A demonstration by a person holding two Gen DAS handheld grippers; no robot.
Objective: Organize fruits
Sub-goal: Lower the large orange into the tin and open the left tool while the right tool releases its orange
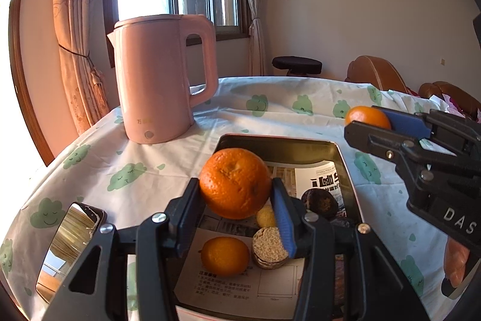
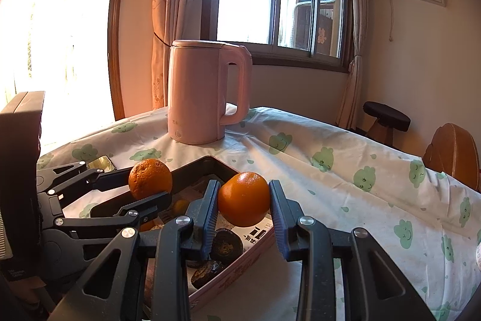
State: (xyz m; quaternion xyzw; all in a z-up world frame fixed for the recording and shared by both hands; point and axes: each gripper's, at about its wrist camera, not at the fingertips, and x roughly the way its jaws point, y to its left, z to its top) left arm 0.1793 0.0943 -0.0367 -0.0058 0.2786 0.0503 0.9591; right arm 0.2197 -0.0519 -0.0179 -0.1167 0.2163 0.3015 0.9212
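My left gripper (image 1: 236, 194) is shut on a large orange (image 1: 234, 182) and holds it above the open metal tin (image 1: 270, 140). The tin holds a small orange (image 1: 225, 256), a round cracker stack (image 1: 269, 248), a yellow ball (image 1: 266, 216) and dark dried fruits (image 1: 320, 202). My right gripper (image 2: 243, 197) is shut on a smooth orange (image 2: 243, 199) over the tin's right edge (image 2: 240, 263). In the right wrist view the left gripper (image 2: 144, 191) with its orange (image 2: 150, 179) is at left. In the left wrist view the right gripper (image 1: 369, 122) holds its orange (image 1: 365, 115) at right.
A pink kettle (image 1: 162, 77) stands behind the tin on the cloud-print tablecloth (image 1: 126, 170). A phone (image 1: 69, 245) lies at the left of the tin. Brown chairs (image 1: 375, 71) and a black stool (image 1: 296, 65) stand beyond the table.
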